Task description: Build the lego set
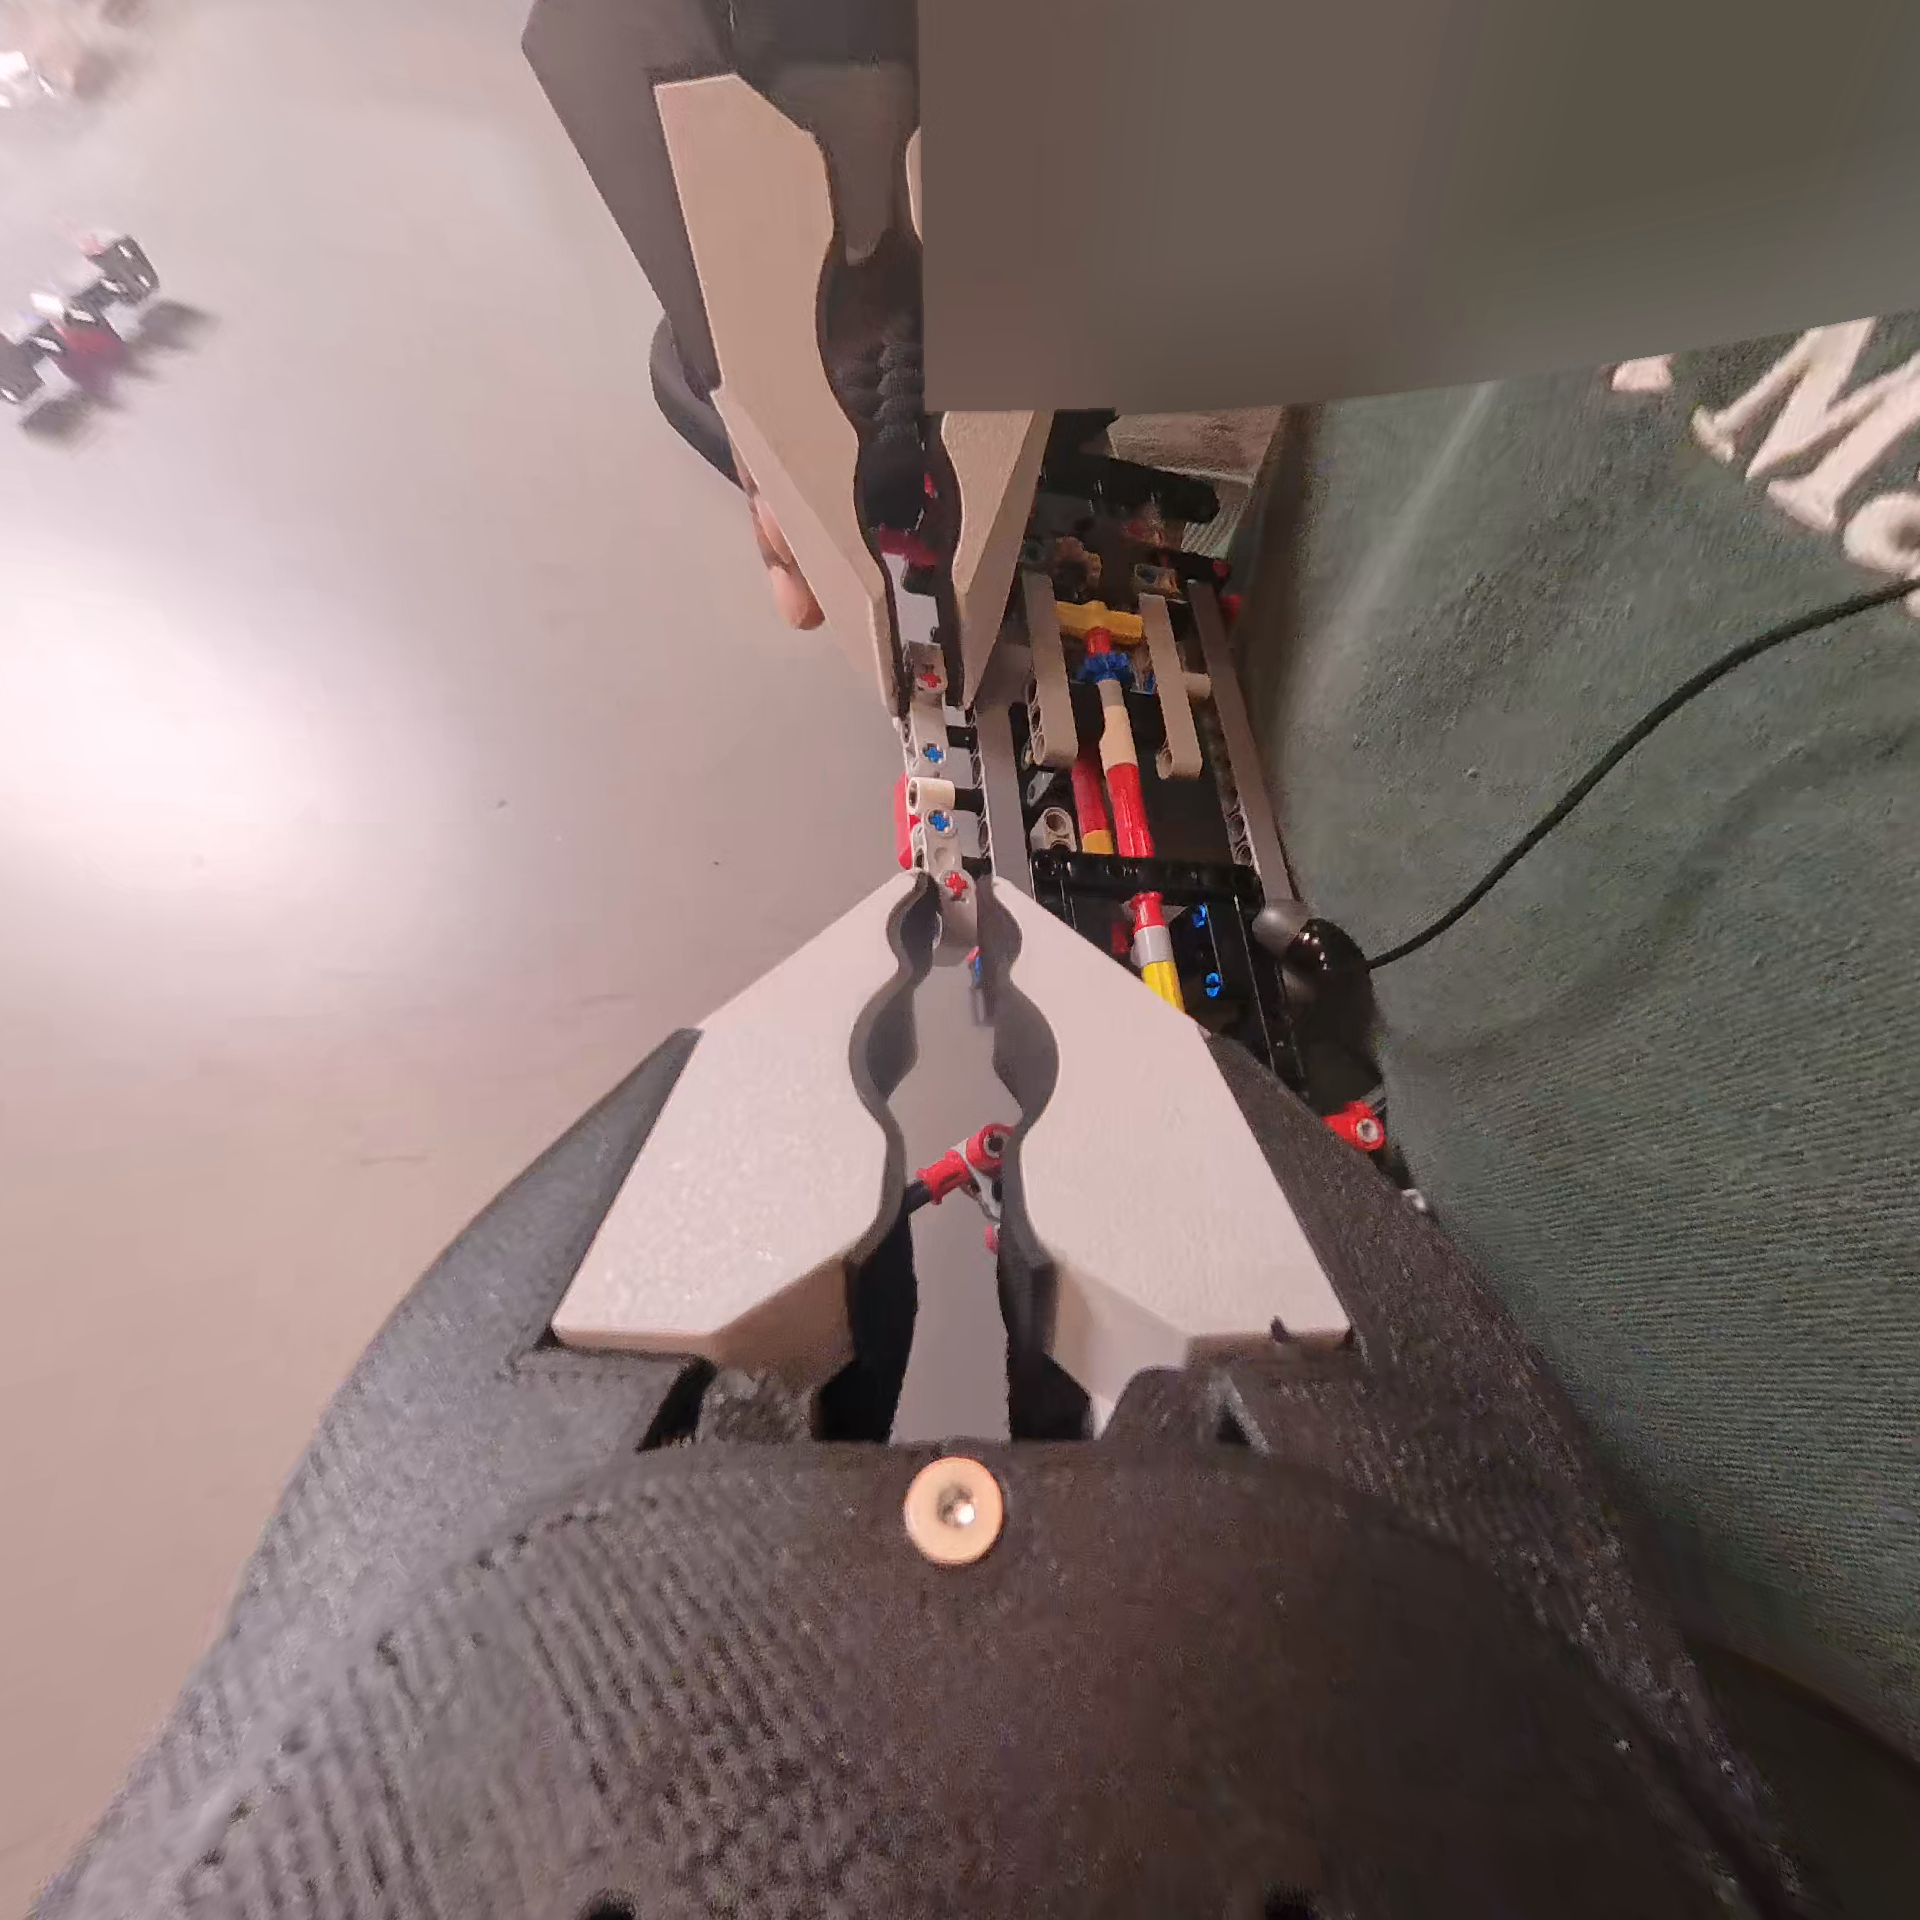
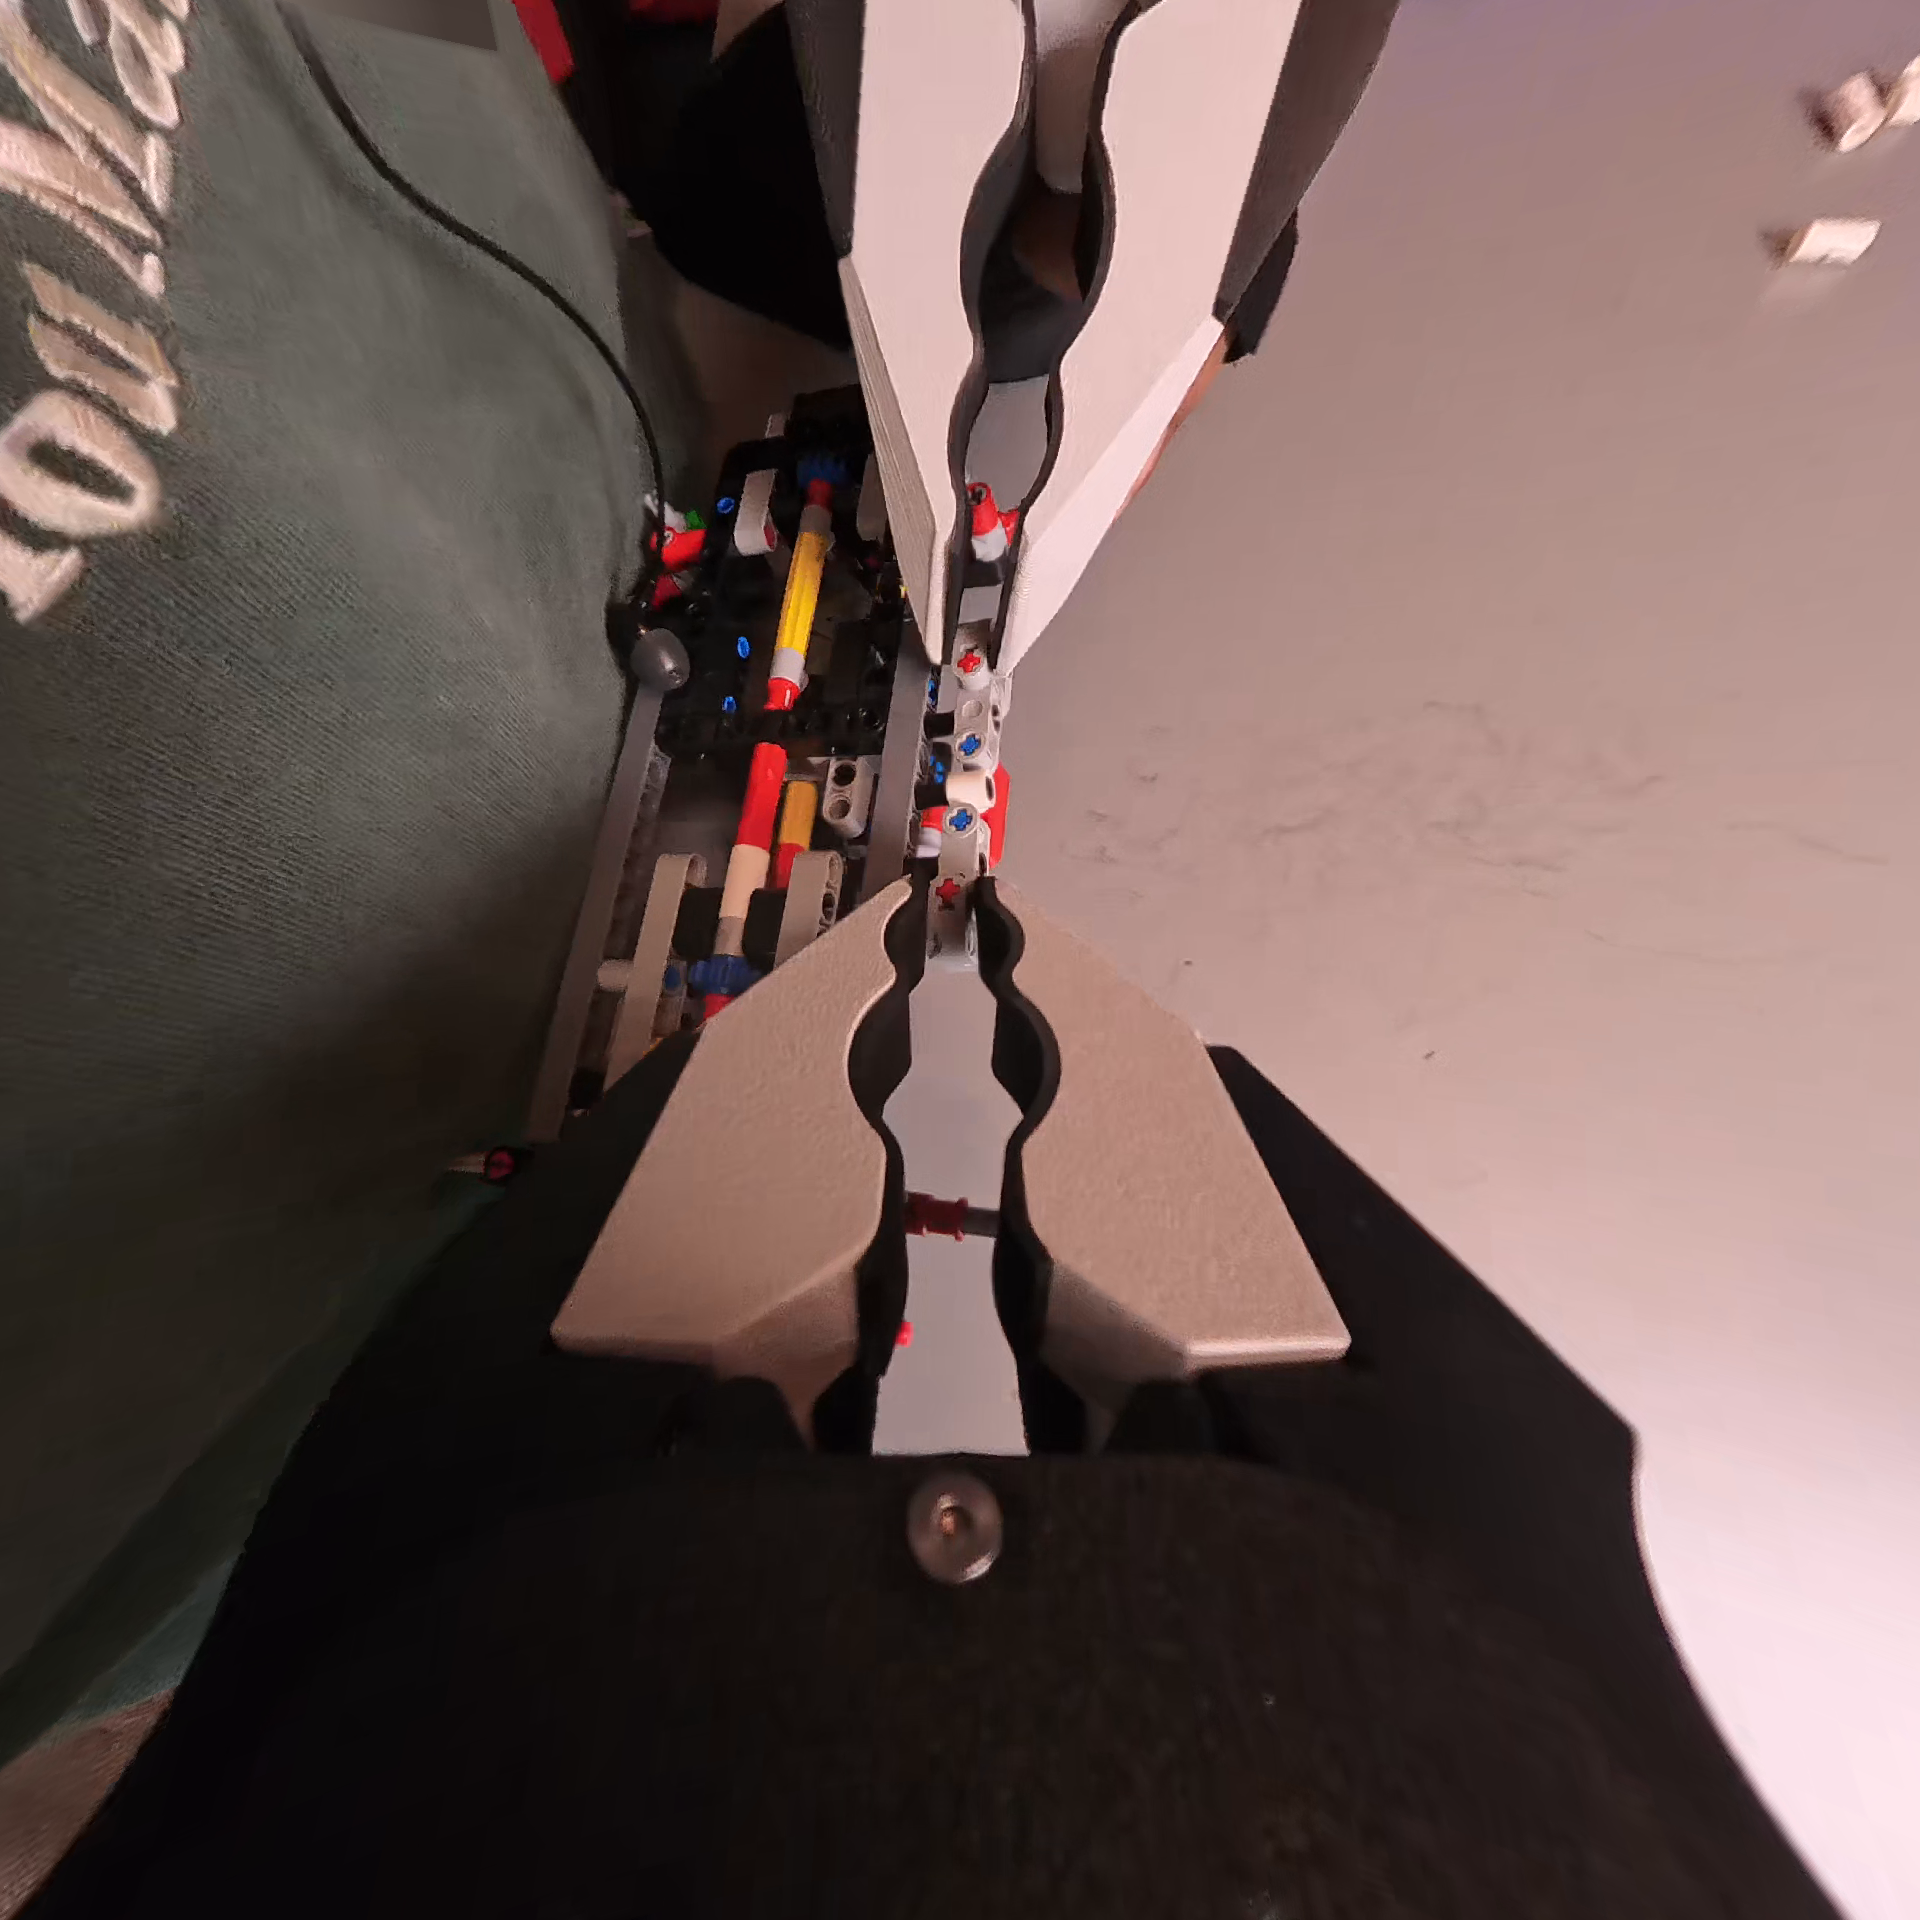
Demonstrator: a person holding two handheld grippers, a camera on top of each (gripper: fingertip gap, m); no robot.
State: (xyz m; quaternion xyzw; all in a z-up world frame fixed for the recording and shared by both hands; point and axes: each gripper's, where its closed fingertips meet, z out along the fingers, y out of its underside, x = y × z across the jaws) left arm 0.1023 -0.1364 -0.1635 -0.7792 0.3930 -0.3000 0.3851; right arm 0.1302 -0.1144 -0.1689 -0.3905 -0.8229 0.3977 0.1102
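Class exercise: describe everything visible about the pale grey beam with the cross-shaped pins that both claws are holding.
The pale grey beam looks like plastic, with a row of round holes holding red and blue cross-ended pins. It runs along the outer edge of the Lego chassis, with a red piece beside it. The left claw clamps one end, the right claw the other, holding it above the pale table.

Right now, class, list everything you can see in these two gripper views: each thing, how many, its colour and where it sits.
Lego assembly: one, black and grey frame with red, yellow, blue parts, held between both grippers, against the person's sweatshirt.
Grey beam: one, light grey with red and blue pins, on the assembly's table side, gripped at both ends.
Loose pieces: several, black and red, blurred, far on the table.
Cable: one, black, across the green sweatshirt.
Left hand-held gripper: one, white fingers, shut on the beam.
Right hand-held gripper: one, shut on the beam's other end.
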